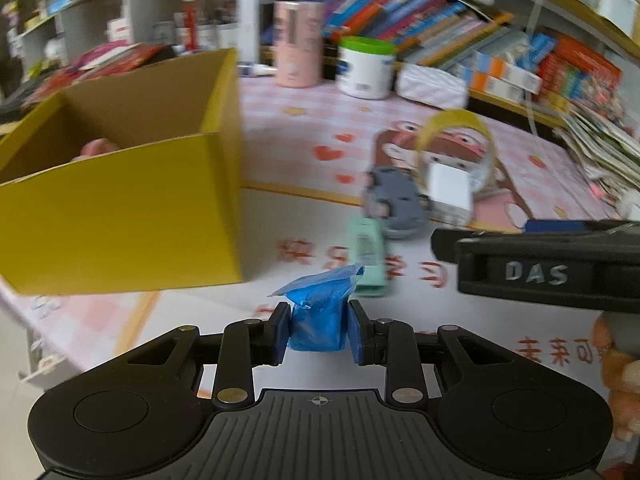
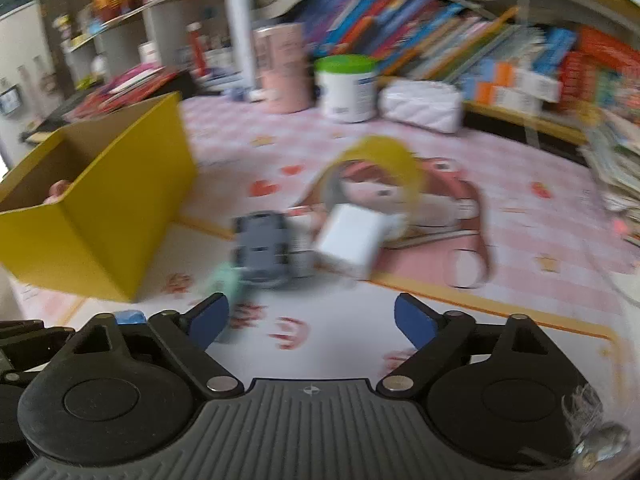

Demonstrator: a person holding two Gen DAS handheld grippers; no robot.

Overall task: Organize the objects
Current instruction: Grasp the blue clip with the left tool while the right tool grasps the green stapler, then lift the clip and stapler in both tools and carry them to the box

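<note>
My left gripper point(image 1: 318, 330) is shut on a blue plastic bag roll point(image 1: 318, 312) and holds it above the table, just right of the open yellow cardboard box point(image 1: 120, 208). A pink item point(image 1: 96, 148) lies inside the box. My right gripper point(image 2: 312, 320) is open and empty; its body shows at the right of the left wrist view point(image 1: 548, 264). Ahead on the table lie a grey toy car point(image 2: 262, 248), a mint green item point(image 1: 368, 256), a white box point(image 2: 352, 240) and a yellow tape roll point(image 2: 380, 160). The yellow box point(image 2: 100, 216) stands to the left in the right wrist view.
A pink canister point(image 1: 298, 44), a white jar with a green lid point(image 1: 366, 68) and a white pouch point(image 1: 432, 86) stand at the back. Books fill the shelf point(image 1: 440, 20) behind. Stacked papers point(image 1: 600, 152) lie at the right. The table edge is at the left point(image 1: 24, 320).
</note>
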